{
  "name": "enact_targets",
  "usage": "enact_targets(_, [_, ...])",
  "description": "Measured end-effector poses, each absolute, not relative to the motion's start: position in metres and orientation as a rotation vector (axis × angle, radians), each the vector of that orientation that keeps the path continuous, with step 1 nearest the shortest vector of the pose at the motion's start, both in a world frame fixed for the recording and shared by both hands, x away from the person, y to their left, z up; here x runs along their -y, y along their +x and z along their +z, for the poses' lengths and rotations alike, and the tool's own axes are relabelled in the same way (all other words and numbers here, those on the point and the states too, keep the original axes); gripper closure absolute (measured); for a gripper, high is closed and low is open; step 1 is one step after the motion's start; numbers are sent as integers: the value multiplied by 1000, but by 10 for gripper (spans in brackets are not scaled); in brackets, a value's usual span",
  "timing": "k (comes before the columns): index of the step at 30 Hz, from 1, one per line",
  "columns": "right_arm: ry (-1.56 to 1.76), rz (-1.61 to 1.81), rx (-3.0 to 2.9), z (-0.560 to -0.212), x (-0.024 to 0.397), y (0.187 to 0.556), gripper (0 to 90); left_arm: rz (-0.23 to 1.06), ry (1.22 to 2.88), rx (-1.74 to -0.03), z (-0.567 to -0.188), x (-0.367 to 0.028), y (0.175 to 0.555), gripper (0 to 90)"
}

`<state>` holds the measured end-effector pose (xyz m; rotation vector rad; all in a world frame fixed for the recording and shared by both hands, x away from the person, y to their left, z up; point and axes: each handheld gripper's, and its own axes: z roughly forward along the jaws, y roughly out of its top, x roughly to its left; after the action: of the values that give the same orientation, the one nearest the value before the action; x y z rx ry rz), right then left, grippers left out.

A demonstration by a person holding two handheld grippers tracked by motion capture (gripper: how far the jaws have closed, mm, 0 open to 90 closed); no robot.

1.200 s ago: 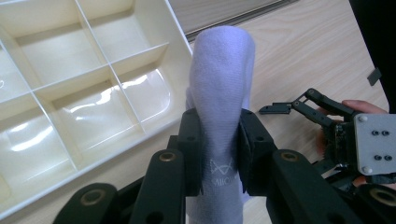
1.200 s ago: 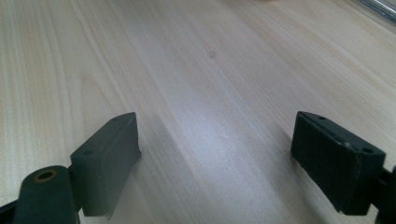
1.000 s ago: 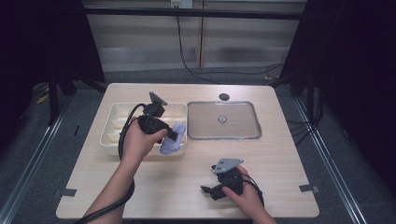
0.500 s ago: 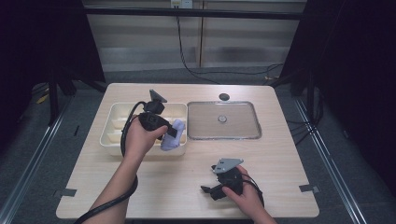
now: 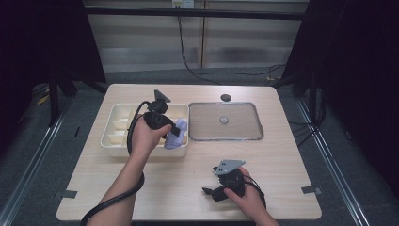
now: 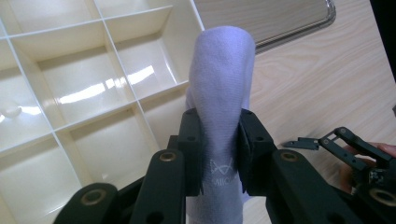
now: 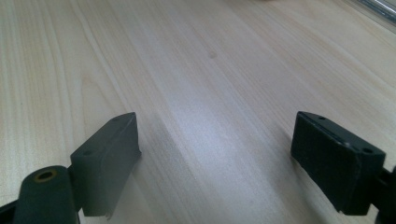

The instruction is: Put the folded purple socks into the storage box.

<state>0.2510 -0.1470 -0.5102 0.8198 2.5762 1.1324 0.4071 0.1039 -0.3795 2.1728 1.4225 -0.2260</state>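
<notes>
The left claw (image 6: 218, 163) clamps a rolled lavender sock (image 6: 223, 88), long axis pointing over the divided tray's (image 6: 70, 88) near-corner compartment (right claw (image 7: 215, 158) gapes, idle).

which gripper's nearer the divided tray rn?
Left. The left gripper hangs over the divided tray at its right end, holding a rolled lavender sock; the right gripper rests on the table, well clear.
</notes>
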Motion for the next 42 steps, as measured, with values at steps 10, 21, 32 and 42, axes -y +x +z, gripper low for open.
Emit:
enact_targets(10, [819, 1132, -2574, -510, 147, 251, 146, -221, 2163, -1466, -391, -103, 415, 742])
enact_targets(21, [818, 1133, -2574, -510, 147, 251, 146, -219, 2172, -1486, -400, -99, 419, 745])
enact_targets(32, [818, 1132, -2574, -510, 147, 251, 146, -224, 2186, -1501, -410, -94, 421, 751])
enact_targets(42, [818, 1132, -2574, -510, 147, 251, 146, -228, 2204, -1509, -413, -92, 421, 759])
